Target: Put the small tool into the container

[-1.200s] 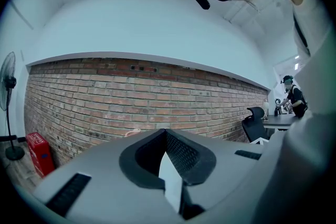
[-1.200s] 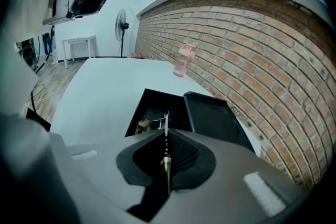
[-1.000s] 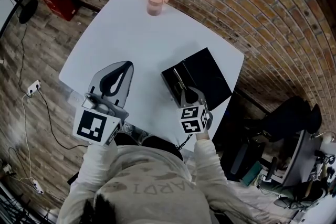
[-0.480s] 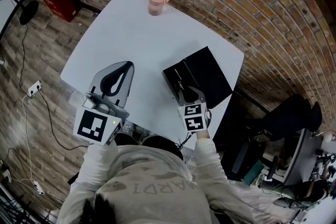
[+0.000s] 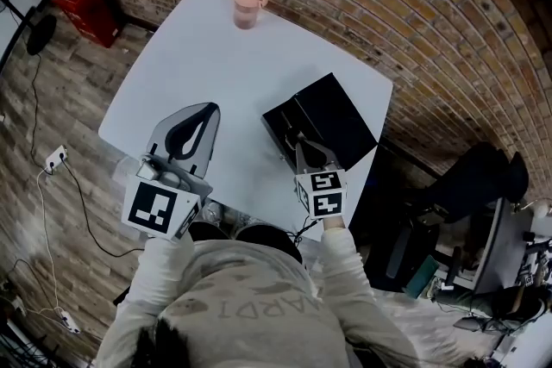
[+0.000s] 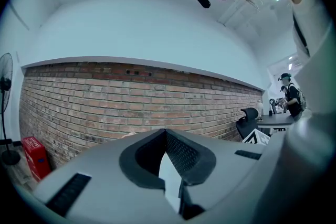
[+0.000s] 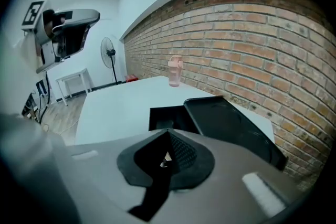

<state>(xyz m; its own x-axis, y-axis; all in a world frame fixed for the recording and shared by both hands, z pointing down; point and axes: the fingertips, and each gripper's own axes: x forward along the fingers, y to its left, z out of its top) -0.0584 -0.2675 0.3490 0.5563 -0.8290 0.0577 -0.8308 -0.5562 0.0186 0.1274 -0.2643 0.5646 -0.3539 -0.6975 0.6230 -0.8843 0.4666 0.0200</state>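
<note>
A black container (image 5: 278, 125) stands open on the white table (image 5: 207, 56), its lid (image 5: 335, 118) laid back to the right. My right gripper (image 5: 297, 142) hangs over the container's near edge. It is shut on a small light-coloured tool (image 7: 166, 158), of which only a bit shows between the pads. In the right gripper view the open box (image 7: 167, 118) and lid (image 7: 231, 126) lie just past the right gripper (image 7: 167, 137). My left gripper (image 5: 205, 107) is held over the table's near left part, shut with nothing in it; its jaws meet at the tip of the left gripper (image 6: 165, 132).
A pink lidded cup (image 5: 247, 3) stands at the table's far edge by the brick wall (image 5: 388, 4). A red crate (image 5: 86, 6) sits on the floor at the far left. A black office chair (image 5: 474, 185) is to the right of the table.
My right gripper has turned a little and stays over the container's near edge with the tool. The left gripper has not moved.
</note>
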